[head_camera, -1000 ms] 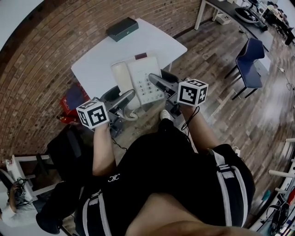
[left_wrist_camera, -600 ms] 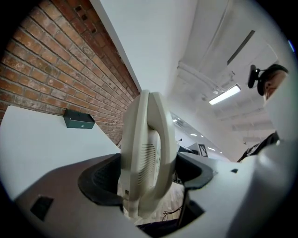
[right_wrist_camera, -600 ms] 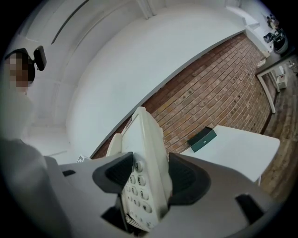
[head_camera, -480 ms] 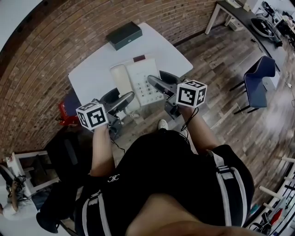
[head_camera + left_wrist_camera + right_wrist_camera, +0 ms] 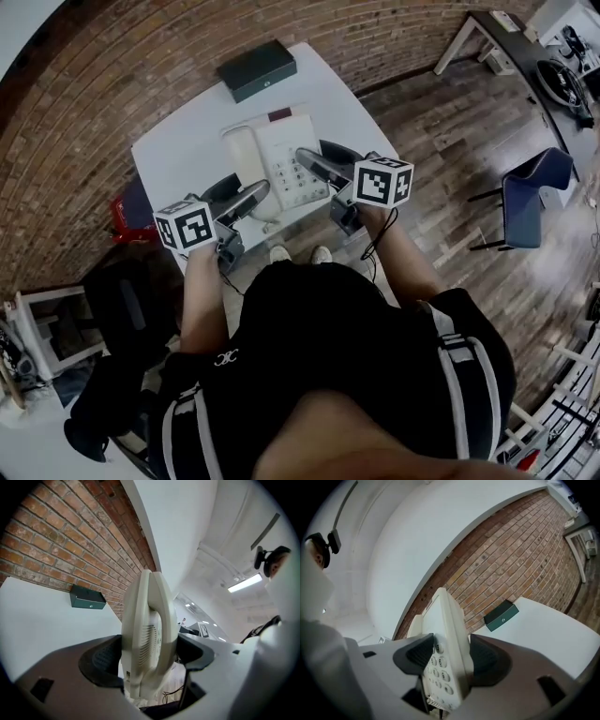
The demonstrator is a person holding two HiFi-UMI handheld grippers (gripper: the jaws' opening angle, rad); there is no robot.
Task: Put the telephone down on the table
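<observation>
Over the near part of the white table [image 5: 178, 150], we hold the phone [image 5: 277, 159] between our two grippers. Our left gripper [image 5: 242, 199] has its fingers [image 5: 101, 660] shut on the phone's left side, where the handset [image 5: 246, 155] lies in its cradle; in the left gripper view the phone stands edge-on, pressed between the dark pads. Our right gripper [image 5: 314, 167] has its fingers [image 5: 417, 656] clamped on the right side, one pad lying over the keypad [image 5: 436, 667]. We cannot tell whether the phone's underside touches the table or hangs just over it. At the table's far corner sits a dark box [image 5: 256, 68], well apart from the phone, with a brick wall [image 5: 511, 559] behind it.
</observation>
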